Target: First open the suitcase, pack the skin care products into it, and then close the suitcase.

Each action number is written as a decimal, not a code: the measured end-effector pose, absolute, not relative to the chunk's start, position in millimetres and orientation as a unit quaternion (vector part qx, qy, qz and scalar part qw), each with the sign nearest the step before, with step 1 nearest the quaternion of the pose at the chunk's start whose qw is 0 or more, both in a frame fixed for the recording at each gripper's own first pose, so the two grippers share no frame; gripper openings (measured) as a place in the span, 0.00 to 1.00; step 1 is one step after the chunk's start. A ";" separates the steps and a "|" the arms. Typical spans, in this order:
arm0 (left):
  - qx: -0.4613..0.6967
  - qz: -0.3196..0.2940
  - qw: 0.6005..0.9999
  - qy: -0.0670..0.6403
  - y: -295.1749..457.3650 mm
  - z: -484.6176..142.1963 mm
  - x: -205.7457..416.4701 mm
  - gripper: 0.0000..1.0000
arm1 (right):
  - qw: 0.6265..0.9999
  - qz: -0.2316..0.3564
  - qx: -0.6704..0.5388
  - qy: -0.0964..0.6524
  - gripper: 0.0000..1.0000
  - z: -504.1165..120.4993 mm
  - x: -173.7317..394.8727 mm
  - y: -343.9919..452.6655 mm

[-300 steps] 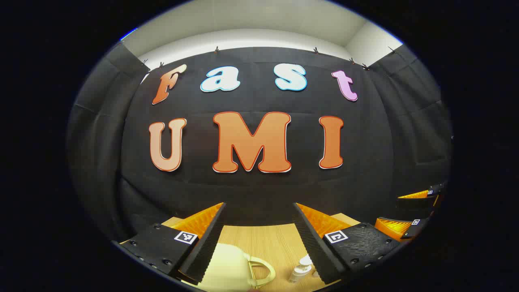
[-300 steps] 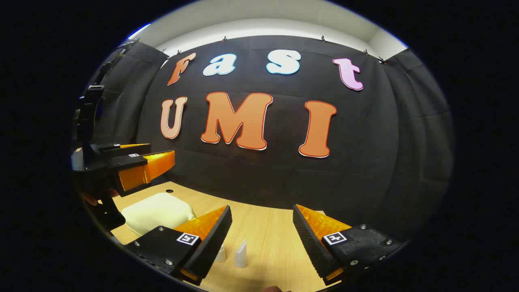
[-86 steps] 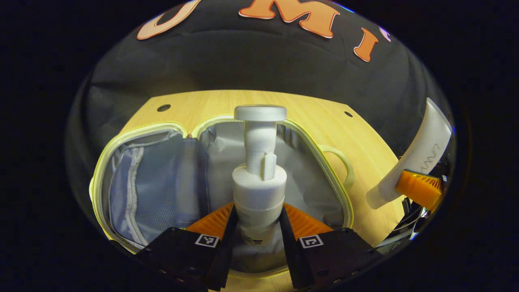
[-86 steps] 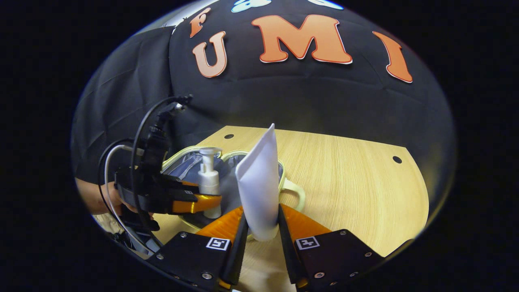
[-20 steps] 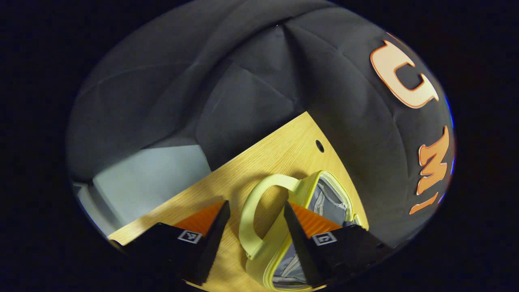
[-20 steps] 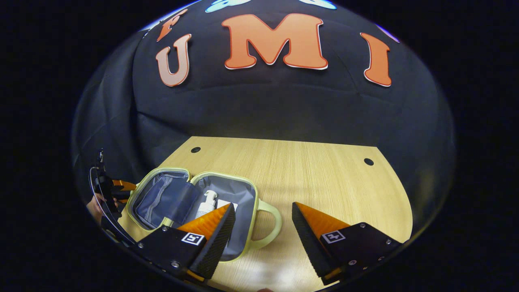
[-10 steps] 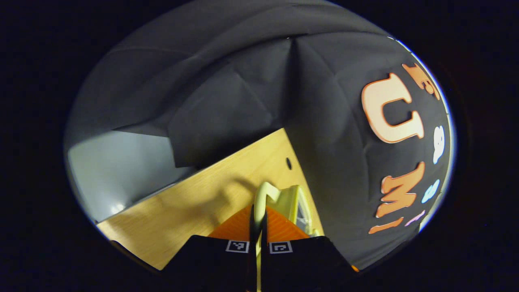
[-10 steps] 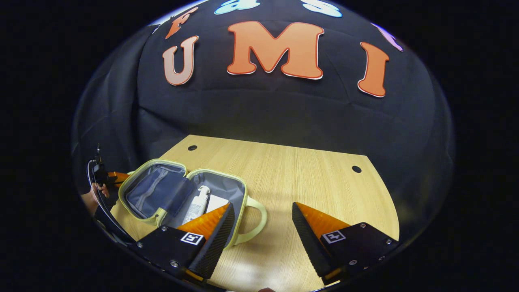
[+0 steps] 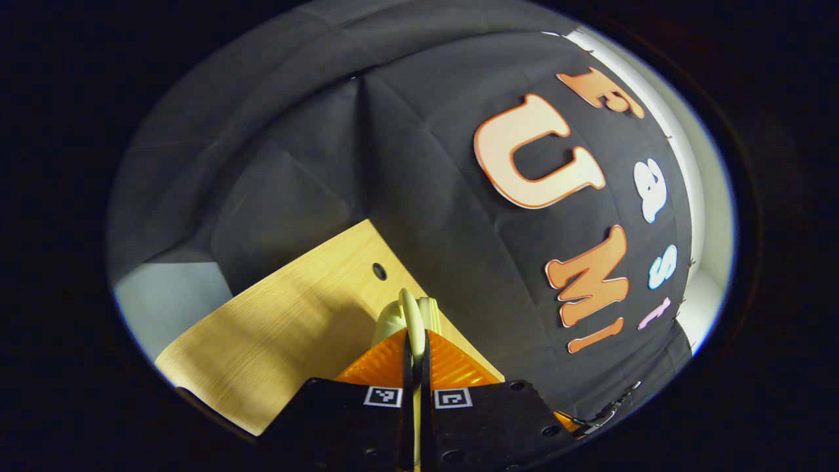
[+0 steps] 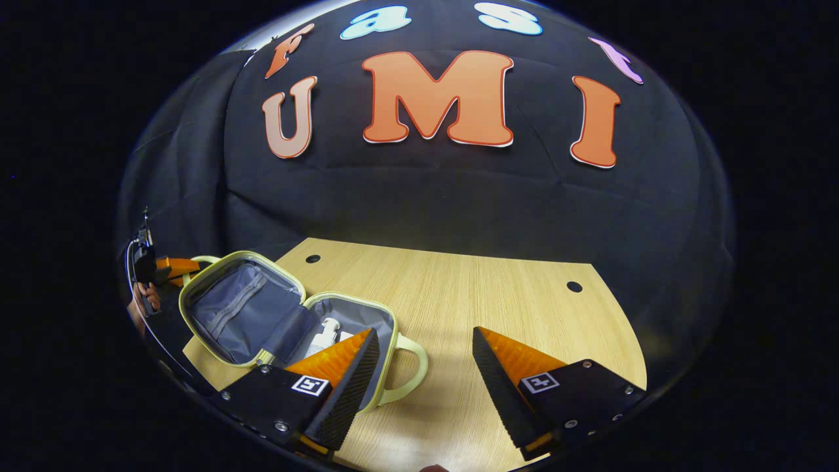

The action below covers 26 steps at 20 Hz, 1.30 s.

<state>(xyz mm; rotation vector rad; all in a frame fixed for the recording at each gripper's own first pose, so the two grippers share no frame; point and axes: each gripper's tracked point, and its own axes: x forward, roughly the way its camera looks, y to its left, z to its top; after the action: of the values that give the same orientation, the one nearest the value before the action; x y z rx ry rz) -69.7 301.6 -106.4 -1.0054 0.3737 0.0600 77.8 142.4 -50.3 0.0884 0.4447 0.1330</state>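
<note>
Left tongs (image 9: 415, 357) clenched on the pale yellow handle (image 9: 411, 319) of the suitcase lid, both fingers pressed against the thin strap; seen edge-on in the left gripper view. In the right gripper view the same tongs (image 10: 172, 267) sit at the far left, with a hand (image 10: 145, 296) behind them, gripping the lid's handle. Right tongs (image 10: 425, 357) released, fingers spread wide, hanging above the wooden surface (image 10: 498, 295) and touching nothing.

Suitcase (image 10: 288, 321): small, pale yellow, open, lying on the left part of the surface. Lid half (image 10: 239, 308) tilted up off the surface, grey lining and a mesh pocket facing inward. Base half flat, its own loop handle (image 10: 406, 370) pointing toward the right tongs.

Contents of base half: a white pump bottle (image 10: 322, 335) lying on its side; just beside it a white item, mostly hidden behind a finger of the right tongs, so its kind cannot be told.
</note>
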 end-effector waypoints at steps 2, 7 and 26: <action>-0.466 0.001 0.869 0.167 277.0 -73.2 -63.1 0.04 | 0.973 0.068 0.047 0.215 0.92 -52.2 77.6 142.4; -0.420 -0.053 0.892 0.156 210.4 -14.3 -47.3 0.06 | 0.979 0.055 0.038 0.193 0.93 -44.0 71.3 104.1; -0.358 -0.177 0.887 0.233 -60.1 0.7 -26.0 0.04 | 0.981 0.027 0.083 0.173 0.94 -63.6 61.5 -6.1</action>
<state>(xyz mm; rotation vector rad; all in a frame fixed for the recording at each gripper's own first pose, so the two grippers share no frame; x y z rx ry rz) -26.0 -60.1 0.7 -0.7437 0.4853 -0.3679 61.5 -6.1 -63.6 0.1670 0.3478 0.0549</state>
